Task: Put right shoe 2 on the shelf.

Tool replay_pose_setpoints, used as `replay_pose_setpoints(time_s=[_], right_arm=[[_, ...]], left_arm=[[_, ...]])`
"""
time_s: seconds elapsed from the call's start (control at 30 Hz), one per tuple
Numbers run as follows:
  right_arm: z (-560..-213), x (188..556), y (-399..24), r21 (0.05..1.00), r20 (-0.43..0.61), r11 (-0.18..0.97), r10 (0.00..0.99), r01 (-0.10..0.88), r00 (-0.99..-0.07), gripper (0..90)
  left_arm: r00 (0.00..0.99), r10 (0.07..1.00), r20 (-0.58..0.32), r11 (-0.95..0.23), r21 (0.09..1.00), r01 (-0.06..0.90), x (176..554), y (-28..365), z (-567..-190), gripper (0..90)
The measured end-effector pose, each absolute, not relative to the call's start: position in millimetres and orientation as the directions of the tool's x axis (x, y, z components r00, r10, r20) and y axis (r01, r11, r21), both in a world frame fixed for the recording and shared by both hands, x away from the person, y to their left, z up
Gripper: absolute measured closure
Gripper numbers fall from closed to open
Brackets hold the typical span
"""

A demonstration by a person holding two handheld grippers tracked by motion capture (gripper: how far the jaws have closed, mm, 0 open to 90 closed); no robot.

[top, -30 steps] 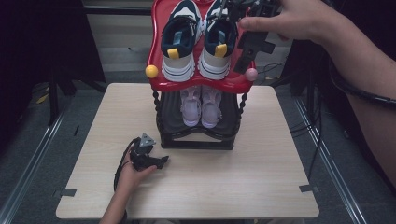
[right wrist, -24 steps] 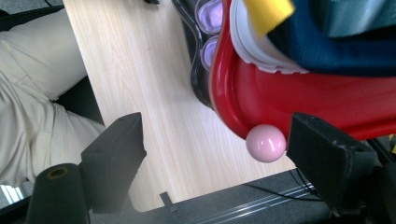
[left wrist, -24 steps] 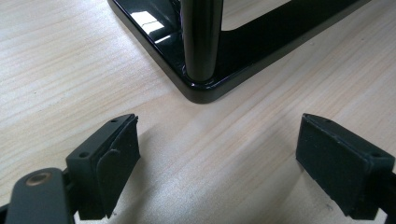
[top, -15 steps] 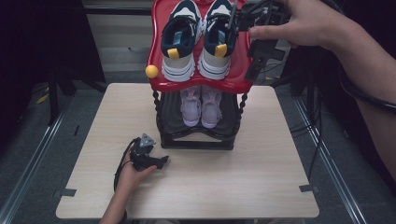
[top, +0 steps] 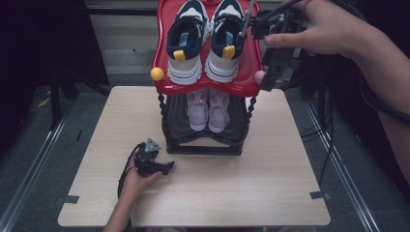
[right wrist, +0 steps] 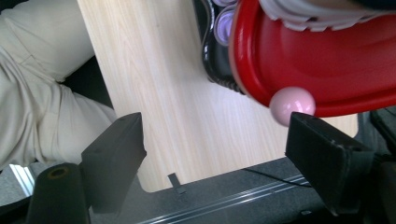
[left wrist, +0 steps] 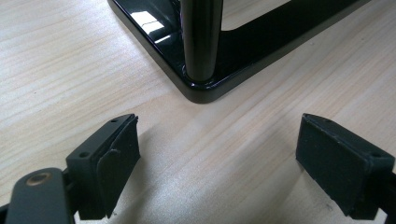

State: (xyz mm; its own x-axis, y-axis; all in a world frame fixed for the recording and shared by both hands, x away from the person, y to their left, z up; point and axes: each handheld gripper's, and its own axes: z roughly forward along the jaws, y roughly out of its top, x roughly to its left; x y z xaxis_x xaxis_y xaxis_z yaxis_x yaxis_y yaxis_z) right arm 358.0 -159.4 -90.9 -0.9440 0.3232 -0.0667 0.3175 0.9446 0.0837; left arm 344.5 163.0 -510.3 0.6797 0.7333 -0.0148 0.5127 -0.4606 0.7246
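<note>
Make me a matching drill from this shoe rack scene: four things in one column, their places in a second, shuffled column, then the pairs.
Things:
1. navy and white sneakers
2. lilac shoes
3. left gripper
4. pink knob

Places:
A. low on the table, near the rack's black base
B. right front corner of the red top shelf
C. on the red top shelf
D. on the black lower shelf

Pairs: 1-C, 2-D, 3-A, 4-B

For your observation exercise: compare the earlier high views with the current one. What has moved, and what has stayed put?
The right claw has shifted slightly left along the red tray's right edge, ending beside the pink ball, jaws open, holding nothing. The left claw, sneakers and rack stayed as they were.
</note>
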Motion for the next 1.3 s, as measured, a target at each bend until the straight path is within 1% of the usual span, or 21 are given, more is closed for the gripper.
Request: replay_pose_setpoints(time_s=[0.43,0.57,0.97,1.3], right_arm=[[-111.3,350.4,-185.4,0.076,-0.067,0.934,0.354,0.349,-0.933,19.0],[-114.4,347.0,-194.2,0.089,-0.066,0.93,0.363,0.357,-0.929,18.9],[-134.5,341.7,-218.0,0.074,-0.074,0.922,0.386,0.381,-0.919,18.9],[-150.0,341.4,-228.8,0.068,-0.073,0.916,0.399,0.395,-0.914,18.7]], left_arm=[[0.68,0.733,-0.015,-0.461,0.725,0.513,344.5,163.0,-510.3,13.0],[0.68,0.733,-0.015,-0.46,0.725,0.513,344.5,163.0,-510.4,13.0],[0.683,0.73,-0.009,-0.469,0.721,0.51,344.7,163.4,-510.1,13.0],[0.684,0.73,-0.01,-0.468,0.721,0.511,344.7,163.4,-510.1,13.0]])
